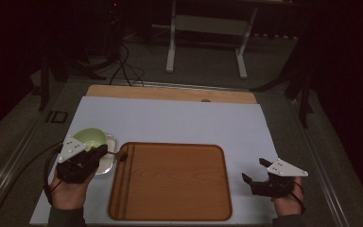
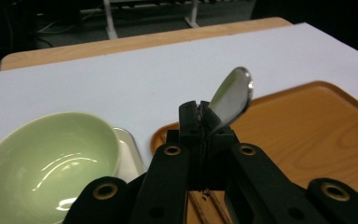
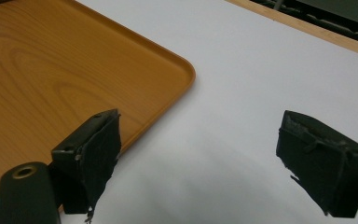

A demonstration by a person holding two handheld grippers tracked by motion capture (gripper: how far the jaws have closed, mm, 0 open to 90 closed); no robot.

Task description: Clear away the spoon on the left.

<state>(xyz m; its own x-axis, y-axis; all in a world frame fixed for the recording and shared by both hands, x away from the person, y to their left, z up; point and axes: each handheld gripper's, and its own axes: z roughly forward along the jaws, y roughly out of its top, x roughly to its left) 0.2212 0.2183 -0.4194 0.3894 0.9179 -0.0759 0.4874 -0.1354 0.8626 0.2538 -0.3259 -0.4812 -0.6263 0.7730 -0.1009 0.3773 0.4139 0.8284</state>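
My left gripper [image 2: 200, 119] is shut on the handle of a metal spoon [image 2: 230, 95], whose bowl sticks up and to the right past the jaws. From above, this gripper [image 1: 103, 152] hovers at the left edge of the wooden tray [image 1: 179, 189], with the spoon [image 1: 121, 156] over the tray's far left corner. A pale green bowl [image 2: 46, 163] sits just left of it on a small white dish [image 2: 131, 156]. My right gripper [image 3: 200, 154] stands open with nothing between its pads, over the white mat beside the tray's corner [image 3: 168, 70]; it [image 1: 255, 171] is right of the tray.
The green bowl [image 1: 90, 138] and its dish [image 1: 107, 165] lie at the mat's left. Two thin dark lines [image 1: 124, 179] run along the tray's left side. The white mat [image 1: 179, 123] covers a wooden table [image 1: 170, 93]. A desk frame [image 1: 208, 42] stands beyond.
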